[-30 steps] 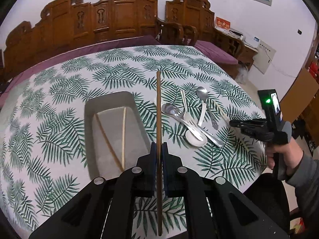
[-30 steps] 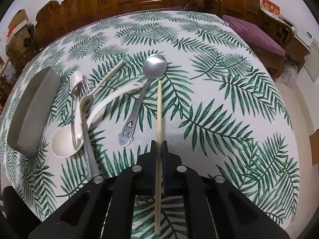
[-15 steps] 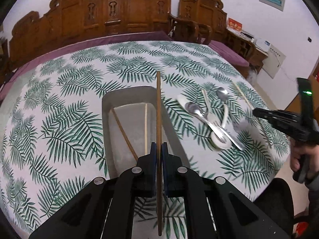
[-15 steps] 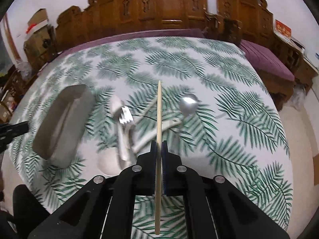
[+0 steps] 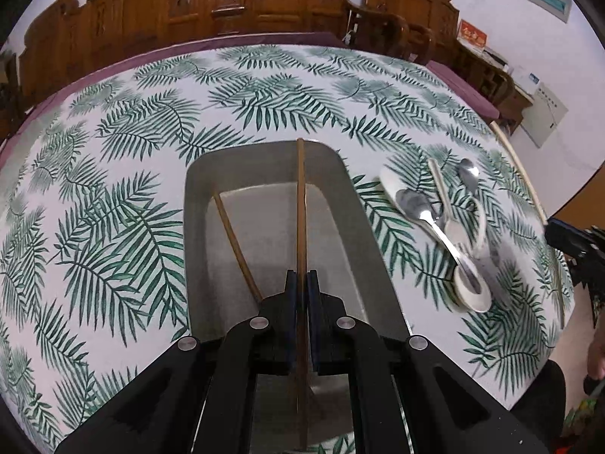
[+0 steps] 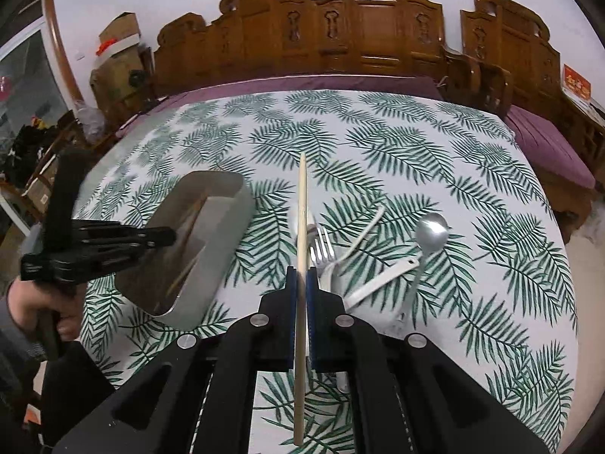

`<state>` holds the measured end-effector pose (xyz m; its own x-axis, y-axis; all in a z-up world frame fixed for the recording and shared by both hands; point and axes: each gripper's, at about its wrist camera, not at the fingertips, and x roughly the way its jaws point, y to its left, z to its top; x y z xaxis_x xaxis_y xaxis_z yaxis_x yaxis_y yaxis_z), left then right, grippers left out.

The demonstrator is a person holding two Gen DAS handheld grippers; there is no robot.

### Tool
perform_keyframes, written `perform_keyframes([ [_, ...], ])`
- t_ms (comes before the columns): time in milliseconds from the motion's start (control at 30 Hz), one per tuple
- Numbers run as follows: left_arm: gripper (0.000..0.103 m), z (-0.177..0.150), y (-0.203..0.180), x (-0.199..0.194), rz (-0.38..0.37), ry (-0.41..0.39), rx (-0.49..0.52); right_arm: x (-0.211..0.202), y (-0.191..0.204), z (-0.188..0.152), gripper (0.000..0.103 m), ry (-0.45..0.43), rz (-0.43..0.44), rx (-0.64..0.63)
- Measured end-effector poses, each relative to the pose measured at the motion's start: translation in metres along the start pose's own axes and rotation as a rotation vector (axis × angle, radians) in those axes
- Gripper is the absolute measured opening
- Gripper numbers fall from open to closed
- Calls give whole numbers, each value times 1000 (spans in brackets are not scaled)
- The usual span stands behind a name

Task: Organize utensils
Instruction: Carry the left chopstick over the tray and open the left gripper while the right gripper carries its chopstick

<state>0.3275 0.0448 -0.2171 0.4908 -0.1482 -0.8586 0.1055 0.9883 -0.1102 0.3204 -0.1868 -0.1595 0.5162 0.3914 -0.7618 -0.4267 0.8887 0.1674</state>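
Note:
My left gripper (image 5: 301, 283) is shut on a dark brown chopstick (image 5: 300, 204) and holds it lengthwise over the grey metal tray (image 5: 196, 227). Another brown chopstick (image 5: 234, 238) lies in the tray. My right gripper (image 6: 301, 280) is shut on a pale chopstick (image 6: 301, 212), above the table between the tray (image 6: 223, 242) and the loose cutlery. A fork (image 6: 321, 246), a metal spoon (image 6: 431, 234) and white spoons (image 6: 378, 280) lie in a pile. The left gripper also shows in the right wrist view (image 6: 170, 236), over the tray's near end.
The round table has a white cloth with green fern leaves (image 6: 397, 159). Carved wooden chairs (image 6: 378, 30) ring its far side. The cutlery pile (image 5: 446, 227) lies right of the tray. The right gripper with its pale chopstick (image 5: 518, 166) shows at the table's right edge.
My left gripper has moved left and lower, bringing the dark chopstick over the tray. My right gripper has risen and swung left with the pale chopstick, toward the tray.

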Motion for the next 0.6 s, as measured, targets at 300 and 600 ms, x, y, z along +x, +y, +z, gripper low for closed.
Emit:
perform_keyframes([
  [300,5,0,8,8,1,6,-17,3,19,10,6,-1,24,-39],
  [600,6,-9,24,-34,-26,-64,-8,18,65,25,6,8,40,-90],
])
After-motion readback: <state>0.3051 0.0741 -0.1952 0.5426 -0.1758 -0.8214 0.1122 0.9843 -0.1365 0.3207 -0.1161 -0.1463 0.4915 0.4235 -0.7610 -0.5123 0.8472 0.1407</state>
